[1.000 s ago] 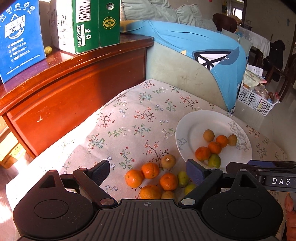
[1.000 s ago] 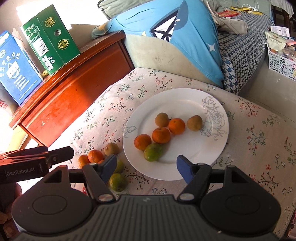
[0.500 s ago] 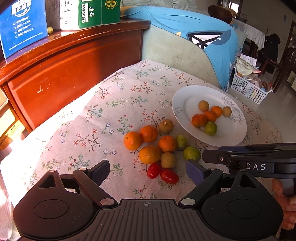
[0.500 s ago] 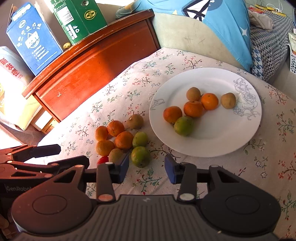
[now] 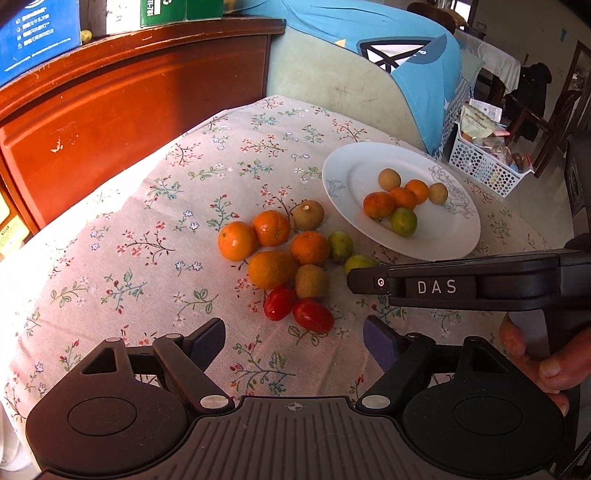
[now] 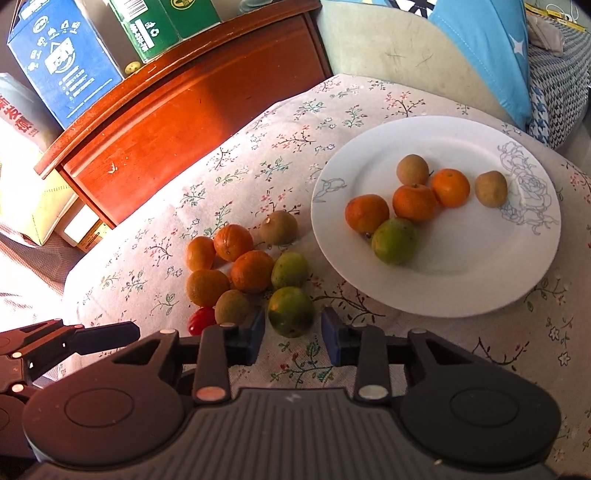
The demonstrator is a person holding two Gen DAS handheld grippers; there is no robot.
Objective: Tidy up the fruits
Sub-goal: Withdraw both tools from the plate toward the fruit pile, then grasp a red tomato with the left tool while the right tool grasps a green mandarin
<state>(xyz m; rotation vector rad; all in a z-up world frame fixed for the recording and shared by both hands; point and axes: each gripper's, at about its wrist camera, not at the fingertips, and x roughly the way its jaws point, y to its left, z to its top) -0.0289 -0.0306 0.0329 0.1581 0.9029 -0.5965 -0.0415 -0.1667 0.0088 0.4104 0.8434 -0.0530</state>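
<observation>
- Two grippers over the floral cloth [image 5: 155, 236], both nearest the camera edge of the white plate [image 6: 461, 291].
- Left gripper [image 5: 293, 338]: jaws spread wide, nothing between them; it sits nearer than the loose fruit pile, well short of the plate.
- Right gripper [image 6: 292, 334]: jaws partly closed, one blue pad each side of the green citrus [image 6: 291, 311]. Gap shows on the right side; can't tell if the left pad touches. Fruit rests on cloth, not lifted. In the left wrist view the gripper body covers most of it.
- 2 red tomatoes [image 5: 297, 309] touching each other, nearest part of the pile, left of plate's near rim.
- Behind them: brown fruit [image 5: 312, 281] beside a big orange [image 5: 270, 269]; then 3 more oranges [image 5: 271, 238] in a tight cluster w/ a small green fruit [image 5: 340, 246] on the plate side.
- Another brown fruit [image 5: 308, 215] at the pile's far end, just beside the plate's left rim, not on it.
- On the plate: 3 oranges [image 6: 412, 202], 1 green fruit [image 6: 393, 240], 2 brown ones [image 6: 413, 170], grouped toward its centre, near half bare.
- Beyond the plate: pale sofa back w/ blue cover [image 6: 476, 40]; left of plate, red wood cabinet [image 6: 177, 122] carrying a blue box [image 6: 62, 62] and green box [image 6: 159, 22].
- Far right of plate in the left wrist view: white basket [image 5: 484, 166] on the floor.
</observation>
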